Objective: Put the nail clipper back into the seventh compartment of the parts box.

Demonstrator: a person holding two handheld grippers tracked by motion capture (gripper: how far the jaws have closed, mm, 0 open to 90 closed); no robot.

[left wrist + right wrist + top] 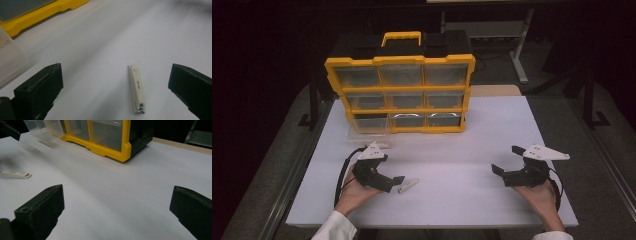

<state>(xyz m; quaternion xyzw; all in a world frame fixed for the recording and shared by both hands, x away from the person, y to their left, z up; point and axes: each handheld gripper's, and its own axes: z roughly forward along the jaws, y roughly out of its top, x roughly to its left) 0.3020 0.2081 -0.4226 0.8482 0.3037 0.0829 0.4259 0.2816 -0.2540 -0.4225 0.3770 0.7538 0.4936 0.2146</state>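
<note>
A small white nail clipper (408, 185) lies flat on the white table (452, 150), near the front left. My left gripper (393, 183) is open right beside it. In the left gripper view the nail clipper (136, 90) lies on the table between the widely spread jaws of the left gripper (115, 87), closer to the right jaw and untouched. My right gripper (506, 159) is held open at the front right with nothing between its fingers. In the right gripper view the right gripper (116, 210) faces bare table, with the nail clipper (15, 174) far off to the left.
A yellow organizer (401, 89) with clear drawers stands upright at the back of the table. One clear drawer (368, 131) is pulled out at its bottom left onto the table. The drawer (10, 62) lies just left of my left gripper.
</note>
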